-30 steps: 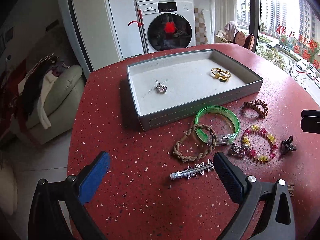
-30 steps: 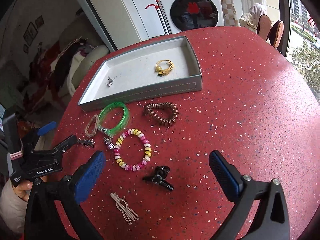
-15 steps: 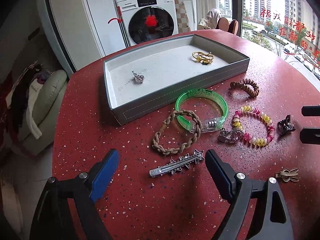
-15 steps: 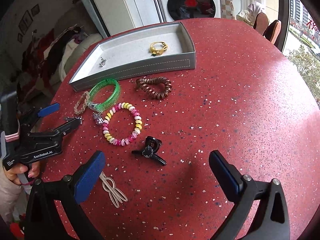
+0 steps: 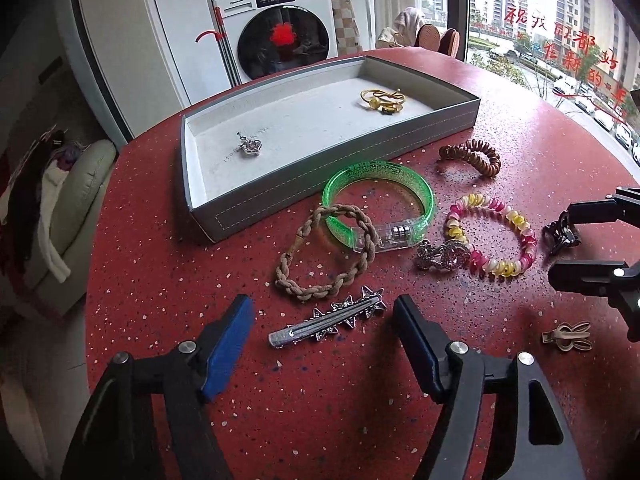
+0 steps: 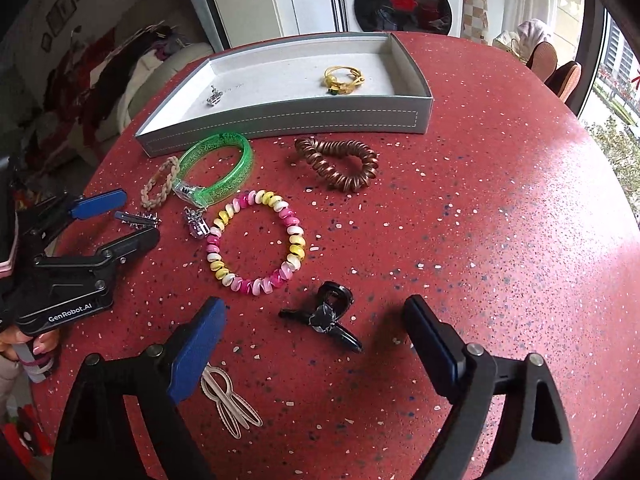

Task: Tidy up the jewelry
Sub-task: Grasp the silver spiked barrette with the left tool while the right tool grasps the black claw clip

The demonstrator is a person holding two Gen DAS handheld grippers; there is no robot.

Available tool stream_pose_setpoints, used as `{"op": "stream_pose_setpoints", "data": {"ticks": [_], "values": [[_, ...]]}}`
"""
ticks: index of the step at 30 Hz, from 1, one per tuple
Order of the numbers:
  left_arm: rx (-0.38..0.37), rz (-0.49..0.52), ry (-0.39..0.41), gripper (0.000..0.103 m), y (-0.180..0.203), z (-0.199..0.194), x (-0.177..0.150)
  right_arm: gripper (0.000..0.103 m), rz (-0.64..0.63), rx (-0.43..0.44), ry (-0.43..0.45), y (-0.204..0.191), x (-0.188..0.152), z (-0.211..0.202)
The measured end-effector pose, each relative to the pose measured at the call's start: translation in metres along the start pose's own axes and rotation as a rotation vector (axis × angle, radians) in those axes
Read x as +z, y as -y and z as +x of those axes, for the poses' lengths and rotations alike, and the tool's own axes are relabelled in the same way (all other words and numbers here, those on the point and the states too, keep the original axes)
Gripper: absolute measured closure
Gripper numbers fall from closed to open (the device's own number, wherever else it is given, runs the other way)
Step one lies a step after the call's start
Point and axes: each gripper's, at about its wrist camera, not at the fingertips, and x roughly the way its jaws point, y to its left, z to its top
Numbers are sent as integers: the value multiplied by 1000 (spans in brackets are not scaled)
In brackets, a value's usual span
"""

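Observation:
A grey tray (image 5: 280, 204) (image 6: 280, 124) on the red table holds a silver pendant (image 5: 250, 147) and a gold ring piece (image 5: 382, 100). In front of it lie a green bangle (image 5: 380, 196), a braided cord bracelet (image 5: 326, 256), a pink-yellow bead bracelet (image 5: 492, 236) (image 6: 256, 252), a brown coil hair tie (image 6: 338, 164), a silver brooch (image 5: 440, 254). My left gripper (image 5: 322, 314) is open, straddling a silver star hair clip (image 5: 328, 322). My right gripper (image 6: 314, 320) is open, straddling a black claw clip (image 6: 324, 316).
A beige bunny-shaped clip (image 6: 230, 398) (image 5: 568, 336) lies by my right gripper's left finger. A washing machine (image 5: 280, 36) and a sofa (image 5: 68, 208) stand beyond the round table's far edge. The table's right half (image 6: 500, 200) is bare red surface.
Both grippers have moved forward and down toward the table. The left one has closed in around the star hair clip, the right one around the black claw clip. Both stay open.

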Motion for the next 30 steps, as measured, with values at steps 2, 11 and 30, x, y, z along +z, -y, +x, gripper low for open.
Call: {"op": "stream_pose_setpoints", "data": {"ticks": [2,11,30], "values": [[6,17,5,23,4,-2,0,23,-20,-20,6,-3,0,-1],[-27,24,-9,68,17,-7,-4,63,-23,-60,32,-2,-3,-7],[-70,-194,37,69,5,-39,-11,63,91,43,82,24,-7,-32]]}}
